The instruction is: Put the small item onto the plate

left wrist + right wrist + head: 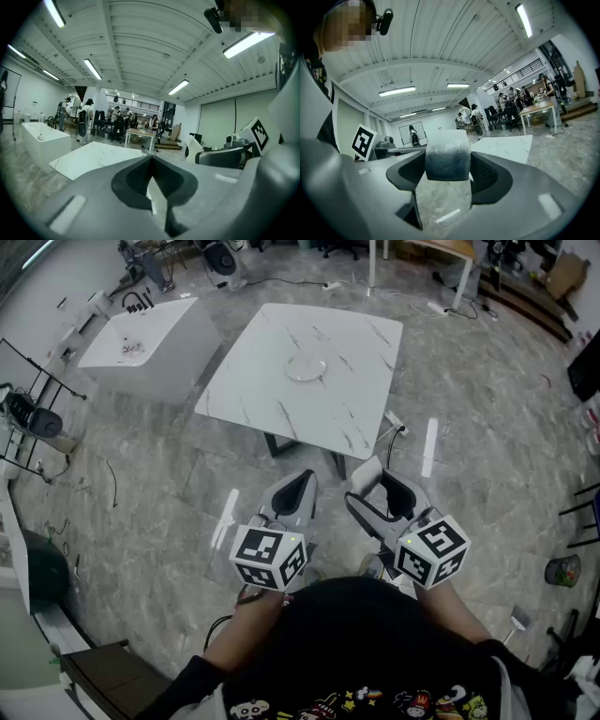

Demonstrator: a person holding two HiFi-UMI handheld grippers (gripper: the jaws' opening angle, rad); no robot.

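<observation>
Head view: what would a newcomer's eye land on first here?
Two hand-held grippers topped with black-and-white marker cubes fill the foreground, the left gripper shut and empty. The right gripper clamps a small greyish cylinder. Ahead stands a white marble table with a plate at its middle.

We see a square white counter point(272, 399) with faint grey veining standing on a grey marbled floor point(159, 512), far ahead and a little left of centre. One round pale plate point(307, 367) lies on it, toward the far side. Further left on the floor stands a white block point(173, 338) with small dark bits point(128, 349) scattered on top.
</observation>
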